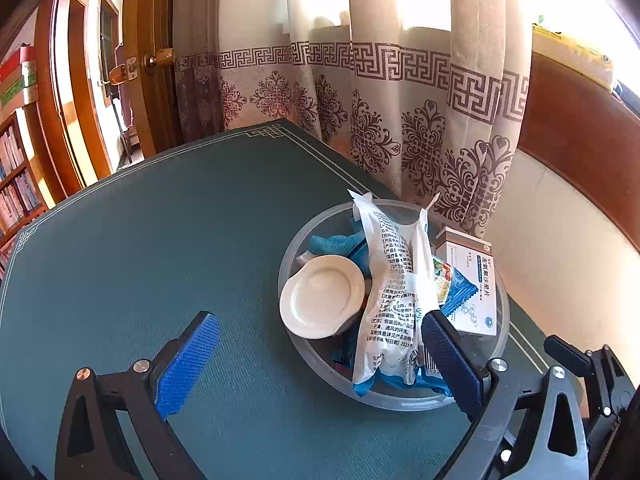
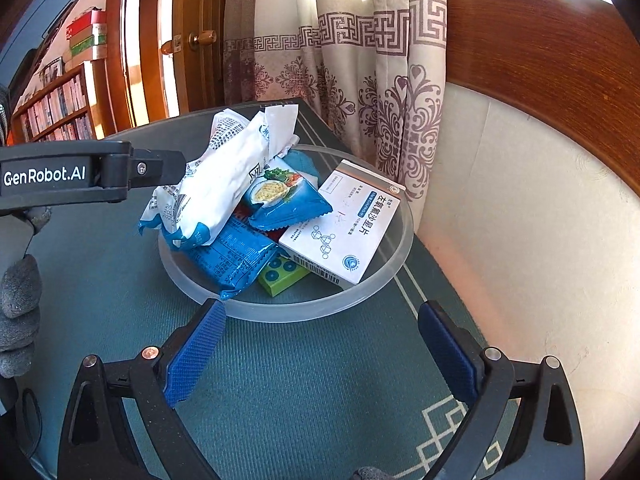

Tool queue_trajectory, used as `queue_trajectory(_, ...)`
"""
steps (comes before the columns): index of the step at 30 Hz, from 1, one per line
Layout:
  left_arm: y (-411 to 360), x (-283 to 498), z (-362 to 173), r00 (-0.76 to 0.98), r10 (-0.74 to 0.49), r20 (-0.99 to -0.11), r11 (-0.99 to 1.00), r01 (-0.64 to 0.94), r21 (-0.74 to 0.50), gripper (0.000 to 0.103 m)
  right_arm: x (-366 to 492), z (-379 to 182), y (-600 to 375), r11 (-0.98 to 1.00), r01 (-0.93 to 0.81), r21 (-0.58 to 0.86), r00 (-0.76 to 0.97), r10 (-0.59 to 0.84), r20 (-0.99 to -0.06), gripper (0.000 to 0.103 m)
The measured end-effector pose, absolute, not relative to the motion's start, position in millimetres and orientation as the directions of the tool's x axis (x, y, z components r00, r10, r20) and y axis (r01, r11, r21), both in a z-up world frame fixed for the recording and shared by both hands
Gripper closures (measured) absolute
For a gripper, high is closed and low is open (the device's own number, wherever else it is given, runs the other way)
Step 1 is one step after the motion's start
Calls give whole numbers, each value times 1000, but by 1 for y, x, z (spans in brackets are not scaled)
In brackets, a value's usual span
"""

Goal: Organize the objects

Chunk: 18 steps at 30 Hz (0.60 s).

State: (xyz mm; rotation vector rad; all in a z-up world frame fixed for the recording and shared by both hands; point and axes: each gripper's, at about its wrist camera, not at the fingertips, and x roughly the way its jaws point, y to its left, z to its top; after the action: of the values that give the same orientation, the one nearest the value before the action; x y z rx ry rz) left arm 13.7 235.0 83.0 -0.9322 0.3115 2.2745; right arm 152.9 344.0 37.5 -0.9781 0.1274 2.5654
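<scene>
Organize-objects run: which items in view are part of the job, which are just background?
Job items:
- clear bowl
- white printed pouch
- medicine box
- blue snack packets
- green block
- small white dish
- blue cloth

Background:
- green table mat
- curtain
- bookshelf
- wooden door

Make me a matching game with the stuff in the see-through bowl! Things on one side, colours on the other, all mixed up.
Things:
1. Small dish
2. Toy brick
3. Cracker packet
4. Medicine box

Colours:
A. Blue with a picture of round crackers
B. White with a blue label and a barcode
C. Plain cream-white, nothing printed on it
D. Bright green with dark blue circles

Pairs: 1-C, 2-D, 3-A, 4-B. Everything sits in the clear bowl on the green table mat.
</scene>
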Motion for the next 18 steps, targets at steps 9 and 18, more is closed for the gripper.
queue_trajectory(9,228,16,76,-523,465,-715,-765,-643,-28,0,153,35,335,-927,-372,-53,-674,309,-671,5)
queue_trajectory(18,211,16,69,-517,438,-735,-787,-616,-36,0,154,34,323,-937,-345,-60,-672,291,-681,5)
